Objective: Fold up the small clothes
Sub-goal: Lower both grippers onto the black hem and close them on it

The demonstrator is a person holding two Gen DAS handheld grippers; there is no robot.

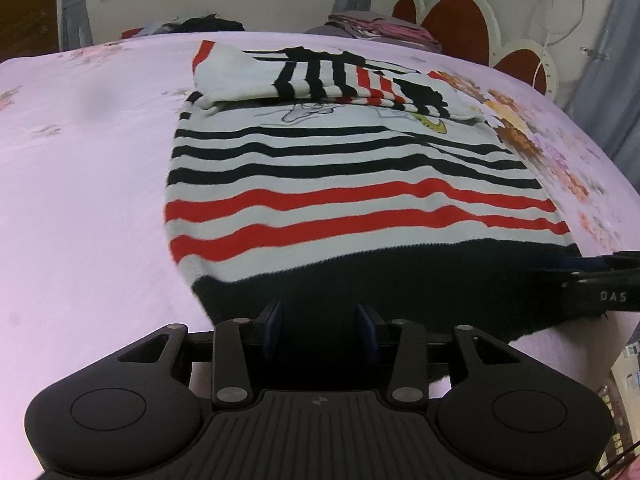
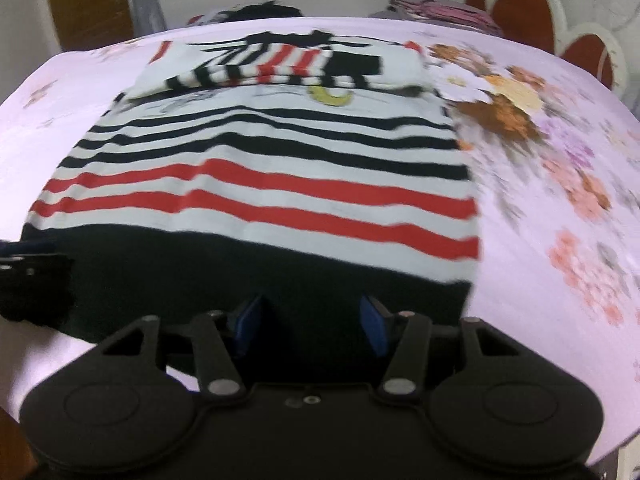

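Left gripper [image 1: 320,318]: jaws stand partly apart over the black hem [image 1: 360,280] of the sweater [image 1: 340,184], blue pads [image 1: 370,328] visible on both sides. The hem lies ahead of and below the pads; no pinch on the cloth is evident, so this reads as an open jaw with nothing held.

Right gripper [image 2: 314,320]: jaws likewise partly apart, positioned at the same hem, toward its right corner. No cloth appears pressed between its pads. Each gripper shows at the edge of the other's view, so the two sit side by side along the near edge.

Sweater: lies flat on the pink floral bed sheet [image 1: 88,160], directly ahead of both tools, hem nearest, stripes running across.

Progress: both sleeves [image 1: 304,76] are already laid across the chest at the far end, giving the body a roughly rectangular outline. Judged from this, the sleeve folds are done. Remaining: take hold of the hem at both corners and carry it away from the tools over the sleeves, then possibly one further fold.

A stack of folded clothes [image 1: 384,28] sits beyond the sweater.
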